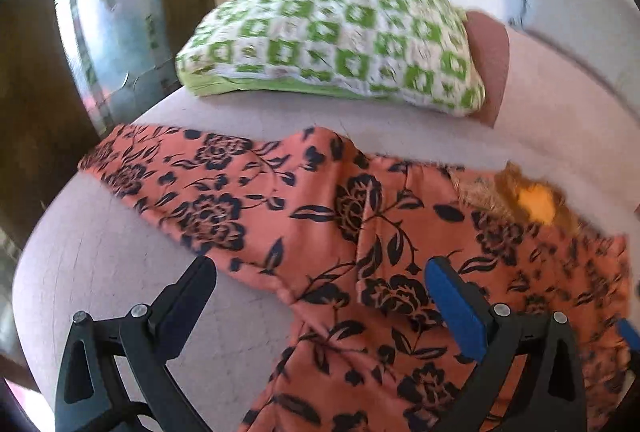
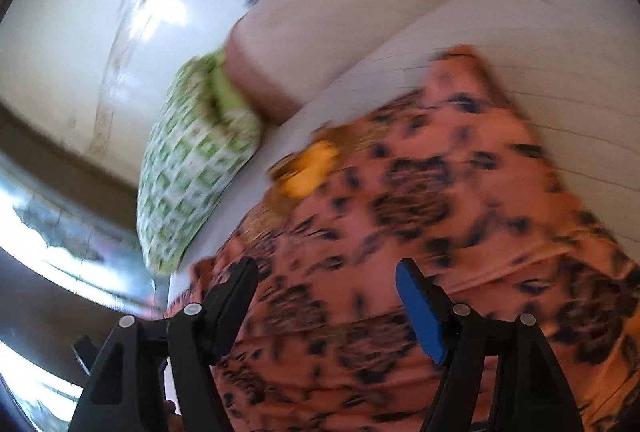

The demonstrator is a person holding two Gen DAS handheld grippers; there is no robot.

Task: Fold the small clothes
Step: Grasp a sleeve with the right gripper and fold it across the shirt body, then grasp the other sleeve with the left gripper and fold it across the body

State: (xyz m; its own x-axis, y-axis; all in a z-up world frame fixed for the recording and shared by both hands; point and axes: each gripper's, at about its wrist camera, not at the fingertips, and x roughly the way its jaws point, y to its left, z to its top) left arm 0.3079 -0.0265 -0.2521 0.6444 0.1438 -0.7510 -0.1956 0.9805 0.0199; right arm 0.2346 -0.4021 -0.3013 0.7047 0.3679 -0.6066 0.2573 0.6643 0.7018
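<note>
Garment [image 1: 360, 232]: orange, black floral, rumpled on sofa [image 1: 100, 252] | left claw [image 1: 320, 284] agape | right claw [image 2: 326, 284] agape

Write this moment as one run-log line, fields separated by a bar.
stage: reaching | garment: floral cloth spread on sofa | left tool: open, empty | right tool: open, empty | pillow: behind cloth

Salmon and green on pale grey

Salmon garment [image 1: 360, 232] with black flowers; green-and-white checked pillow [image 1: 336, 36] at twelve o'clock; pale grey sofa [image 1: 100, 252].
</note>
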